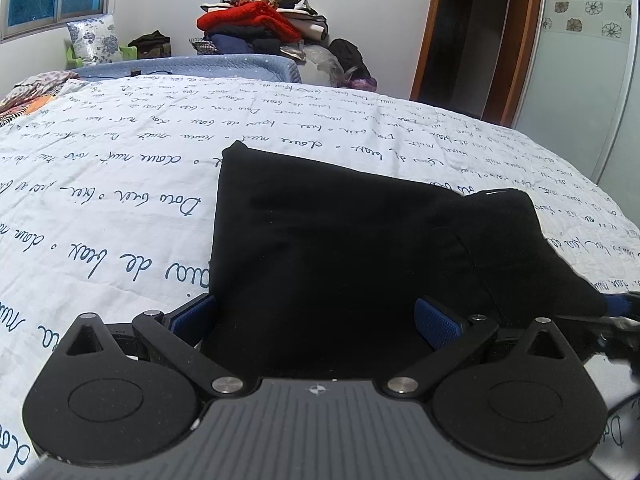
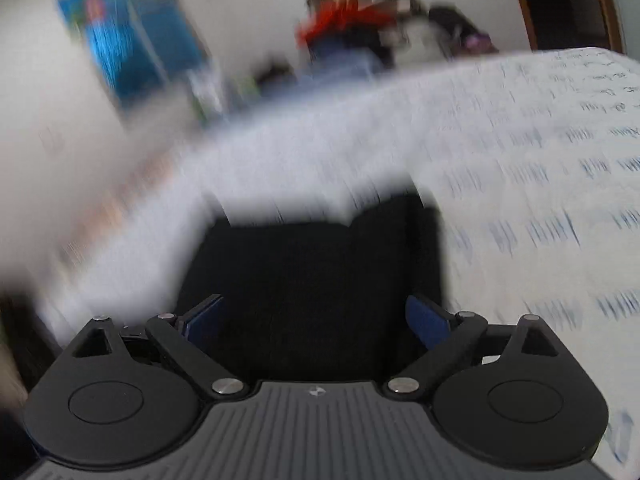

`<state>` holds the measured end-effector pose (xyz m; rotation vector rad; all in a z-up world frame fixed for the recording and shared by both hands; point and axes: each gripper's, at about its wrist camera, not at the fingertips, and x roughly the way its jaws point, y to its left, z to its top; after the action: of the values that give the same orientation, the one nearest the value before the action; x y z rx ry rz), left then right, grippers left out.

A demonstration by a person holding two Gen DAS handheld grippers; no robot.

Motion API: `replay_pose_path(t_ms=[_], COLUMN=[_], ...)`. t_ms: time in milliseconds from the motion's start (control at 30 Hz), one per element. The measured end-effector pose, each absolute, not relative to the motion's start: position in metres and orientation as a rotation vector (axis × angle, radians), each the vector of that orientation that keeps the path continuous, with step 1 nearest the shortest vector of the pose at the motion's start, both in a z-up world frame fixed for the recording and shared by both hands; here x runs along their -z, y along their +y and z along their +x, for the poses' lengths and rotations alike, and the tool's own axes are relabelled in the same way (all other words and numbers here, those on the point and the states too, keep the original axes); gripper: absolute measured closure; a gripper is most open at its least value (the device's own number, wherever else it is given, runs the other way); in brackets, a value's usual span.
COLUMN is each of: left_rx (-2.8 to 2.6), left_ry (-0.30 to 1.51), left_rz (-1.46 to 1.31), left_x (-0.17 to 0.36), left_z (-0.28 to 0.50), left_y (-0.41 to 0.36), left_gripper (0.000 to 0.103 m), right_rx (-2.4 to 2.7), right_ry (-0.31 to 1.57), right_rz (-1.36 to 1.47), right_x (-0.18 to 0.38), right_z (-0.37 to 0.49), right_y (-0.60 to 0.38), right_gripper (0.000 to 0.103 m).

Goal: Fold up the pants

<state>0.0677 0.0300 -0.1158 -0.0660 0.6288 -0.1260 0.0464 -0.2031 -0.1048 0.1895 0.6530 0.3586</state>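
Observation:
Black pants [image 1: 340, 248] lie folded into a compact block on a white bedsheet with blue handwriting [image 1: 100, 208]. My left gripper [image 1: 316, 316] is open, its blue pads [image 1: 436, 322] spread wide over the near edge of the pants, holding nothing. The right gripper's blue tip shows at the far right of the left wrist view [image 1: 618, 306], by the pants' right corner. In the blurred right wrist view, my right gripper [image 2: 316, 316] is open over the pants [image 2: 312, 280], pads [image 2: 426, 320] apart.
A pile of clothes with a red knit [image 1: 256, 20] stands behind the bed. A floral pillow [image 1: 94, 38] sits under the window at left. Patterned cloth [image 1: 28, 96] lies at the bed's far left. A wooden door frame [image 1: 516, 40] is at right.

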Motion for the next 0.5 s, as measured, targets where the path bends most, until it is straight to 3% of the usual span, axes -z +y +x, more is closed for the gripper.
replay_pose_path(t_ms=[167,300,500], left_rx=[0.111,0.255,0.326], left_ry=[0.677,0.789,0.903], left_rz=[-0.172,-0.462,-0.862], left_x=[0.099,0.098,0.116], left_z=[0.063,0.08,0.107], left_y=[0.05,0.087,0.133], left_gripper=[0.002,0.001,0.002], right_rx=[-0.419,-0.525,-0.681], right_ry=[0.684,0.774,0.925], right_rz=[0.604,0.989,1.113], right_x=[0.102,0.127,0.136], right_z=[0.043,0.071,0.128], right_y=[-0.264,-0.314,-0.318], right_gripper=[0.006,0.006,0.005])
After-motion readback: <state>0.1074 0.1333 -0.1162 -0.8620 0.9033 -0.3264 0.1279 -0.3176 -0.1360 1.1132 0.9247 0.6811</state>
